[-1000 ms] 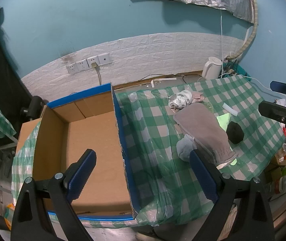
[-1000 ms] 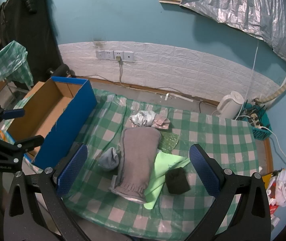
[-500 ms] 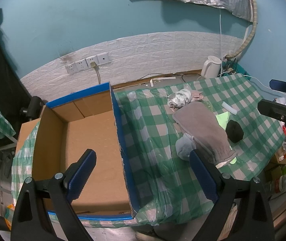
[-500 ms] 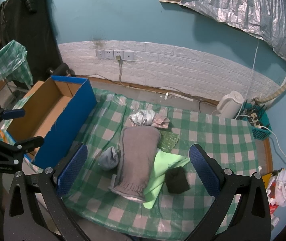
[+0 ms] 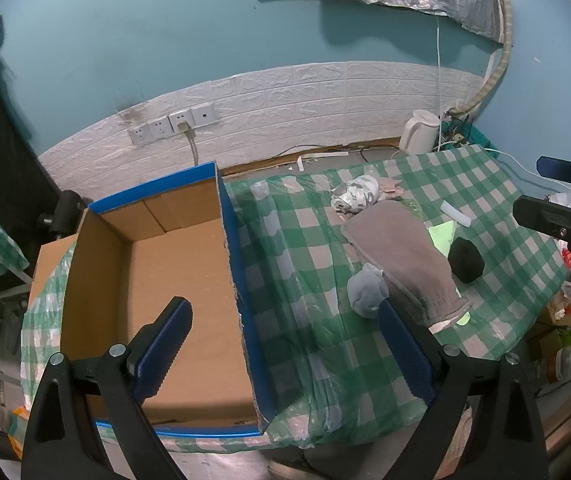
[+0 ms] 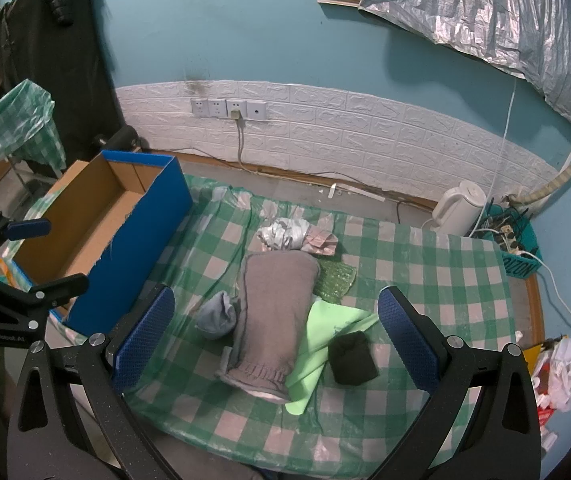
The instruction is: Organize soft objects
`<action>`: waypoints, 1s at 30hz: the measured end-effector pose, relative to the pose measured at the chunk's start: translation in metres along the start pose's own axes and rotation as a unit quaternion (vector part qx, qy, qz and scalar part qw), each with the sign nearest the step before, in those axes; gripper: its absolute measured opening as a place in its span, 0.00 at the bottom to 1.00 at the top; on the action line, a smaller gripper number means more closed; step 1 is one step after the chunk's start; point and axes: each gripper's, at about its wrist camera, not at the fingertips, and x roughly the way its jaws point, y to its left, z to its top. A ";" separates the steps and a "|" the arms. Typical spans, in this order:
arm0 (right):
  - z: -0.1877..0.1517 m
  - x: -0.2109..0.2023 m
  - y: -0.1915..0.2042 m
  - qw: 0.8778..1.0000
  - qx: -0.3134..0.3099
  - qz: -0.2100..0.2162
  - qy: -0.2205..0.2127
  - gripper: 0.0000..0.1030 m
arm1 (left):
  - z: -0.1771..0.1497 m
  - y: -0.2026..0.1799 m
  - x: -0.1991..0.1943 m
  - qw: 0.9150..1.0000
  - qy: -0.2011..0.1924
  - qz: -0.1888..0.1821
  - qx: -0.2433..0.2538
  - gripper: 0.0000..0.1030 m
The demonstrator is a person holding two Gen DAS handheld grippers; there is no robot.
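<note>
While both grippers hang above the table with nothing between their fingers, the soft things lie in one loose cluster on the green checked tablecloth (image 6: pixel 425 264). The left gripper (image 5: pixel 285 340) has its jaws spread wide, one blue finger over the cardboard box (image 5: pixel 173 280) and the other over the cloth. The right gripper (image 6: pixel 275 334) also has its jaws wide apart, framing the cluster from above.

Counted, the pile holds six soft pieces: one long grey knitted sleeve (image 6: pixel 275 312) in the middle, one pale blue-grey sock ball (image 6: pixel 217 316) touching its left edge, one light green cloth (image 6: pixel 325 344) partly under its right side, one black rolled bundle (image 6: pixel 353 356) resting on that cloth, one dark green sparkly pad (image 6: pixel 335 280) just beyond, and one crumpled white-and-grey wad (image 6: pixel 285 234) with a pink scrap at the far end.

One box stands left of the cluster, blue outside, brown inside, its floor bare. One white kettle (image 6: pixel 459 208) sits by the wall, beside one teal basket (image 6: pixel 521 256) of cables.
</note>
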 end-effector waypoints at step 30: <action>-0.001 0.001 0.000 1.000 0.001 -0.001 0.002 0.99 | -0.007 -0.013 0.000 1.000 0.003 -0.001 0.001 0.92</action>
